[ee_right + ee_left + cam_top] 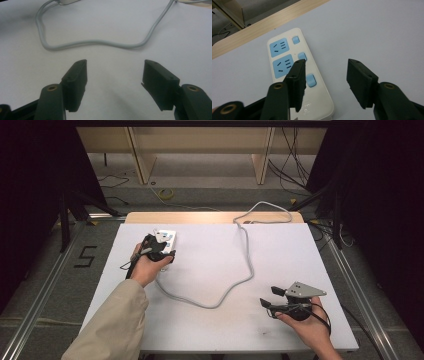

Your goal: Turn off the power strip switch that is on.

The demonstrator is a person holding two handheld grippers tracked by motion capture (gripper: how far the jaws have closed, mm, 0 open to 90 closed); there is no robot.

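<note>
White power strip [298,75] – blue sockets – flat on table [280,255]; grey cord [235,285] trailing.

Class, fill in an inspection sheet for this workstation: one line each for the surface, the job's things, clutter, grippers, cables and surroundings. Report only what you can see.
Surface: white table top, a few faint dark smudges near the front edge; a wooden strip along the far edge.
Job's things: white power strip with blue sockets and blue switches, lying flat at the far left.
Clutter: nothing seen.
Grippers: left gripper open, one jaw over the strip, the other over bare table; right gripper open over bare table, near the front right.
Cables: the strip's grey cord snakes across the table and off the far edge.
Surroundings: floor with loose cables, wooden furniture legs, a "5" floor marking.
</note>
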